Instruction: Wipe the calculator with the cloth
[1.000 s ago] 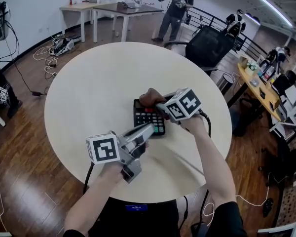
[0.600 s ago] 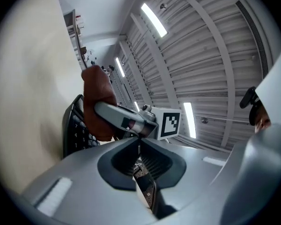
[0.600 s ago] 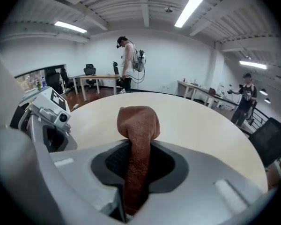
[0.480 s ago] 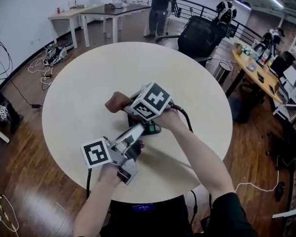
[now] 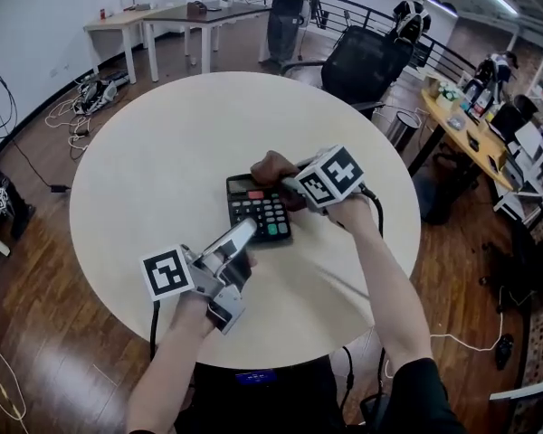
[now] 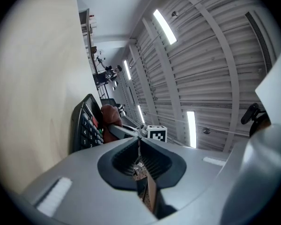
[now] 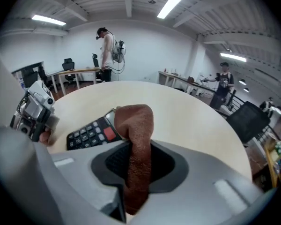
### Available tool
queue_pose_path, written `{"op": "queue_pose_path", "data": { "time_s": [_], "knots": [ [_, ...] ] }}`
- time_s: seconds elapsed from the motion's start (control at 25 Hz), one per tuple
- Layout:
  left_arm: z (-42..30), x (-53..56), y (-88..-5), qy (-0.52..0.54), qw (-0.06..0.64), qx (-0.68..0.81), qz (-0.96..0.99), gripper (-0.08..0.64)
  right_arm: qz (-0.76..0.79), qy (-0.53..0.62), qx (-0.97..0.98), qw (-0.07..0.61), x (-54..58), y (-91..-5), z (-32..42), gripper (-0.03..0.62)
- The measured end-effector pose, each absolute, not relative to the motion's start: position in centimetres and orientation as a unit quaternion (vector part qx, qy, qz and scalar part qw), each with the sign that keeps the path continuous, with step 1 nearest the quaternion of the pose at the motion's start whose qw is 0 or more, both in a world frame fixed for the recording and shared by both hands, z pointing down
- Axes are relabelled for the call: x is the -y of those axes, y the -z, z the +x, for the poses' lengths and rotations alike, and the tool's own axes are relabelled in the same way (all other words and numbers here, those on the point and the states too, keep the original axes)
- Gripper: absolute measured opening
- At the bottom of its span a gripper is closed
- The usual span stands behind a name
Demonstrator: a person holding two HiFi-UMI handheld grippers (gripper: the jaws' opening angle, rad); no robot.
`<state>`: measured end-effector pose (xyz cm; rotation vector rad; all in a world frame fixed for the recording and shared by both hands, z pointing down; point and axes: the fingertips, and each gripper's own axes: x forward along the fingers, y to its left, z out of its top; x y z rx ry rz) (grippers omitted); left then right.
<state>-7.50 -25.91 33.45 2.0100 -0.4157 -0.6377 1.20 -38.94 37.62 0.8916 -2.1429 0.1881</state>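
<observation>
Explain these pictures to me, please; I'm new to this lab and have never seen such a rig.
There is no robot: a person holds a grey two-jaw gripper in each hand. One picture comes from a head camera looking down; the others from cameras riding on each gripper. A black calculator lies on the round beige table. The right gripper is shut on a brown terry cloth at the calculator's display end. The left gripper is shut, empty, near the calculator's lower corner.
</observation>
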Motion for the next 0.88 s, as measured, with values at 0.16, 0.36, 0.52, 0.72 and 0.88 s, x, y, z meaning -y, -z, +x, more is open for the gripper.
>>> {"op": "queue_pose_path", "data": {
  "time_s": [0.16, 0.36, 0.52, 0.72, 0.88],
  "knots": [
    [-7.4, 25.7, -33.1, 0.261, 0.479, 0.165, 0.822, -0.003, 0.364, -0.053, 0.85, 0.377, 38.6, -35.6, 1.2, 0.084],
    [-7.7, 25.8, -33.1, 0.279, 0.479, 0.161, 0.817, -0.003, 0.258, -0.016, 0.883, 0.391, 36.2, -36.5, -8.4, 0.084],
    [-7.5, 26.0, -33.2, 0.293, 0.482, 0.158, 0.811, -0.003, 0.243, -0.003, 0.875, 0.42, 36.7, -37.8, -9.4, 0.084],
    [-7.5, 26.1, -33.4, 0.283, 0.481, 0.163, 0.813, -0.003, 0.294, -0.03, 0.859, 0.418, 38.0, -38.0, -3.1, 0.084],
    [-7.4, 26.0, -33.3, 0.291, 0.489, 0.159, 0.807, -0.003, 0.366, -0.041, 0.825, 0.428, 39.3, -37.7, 3.9, 0.084]
  ]
}}
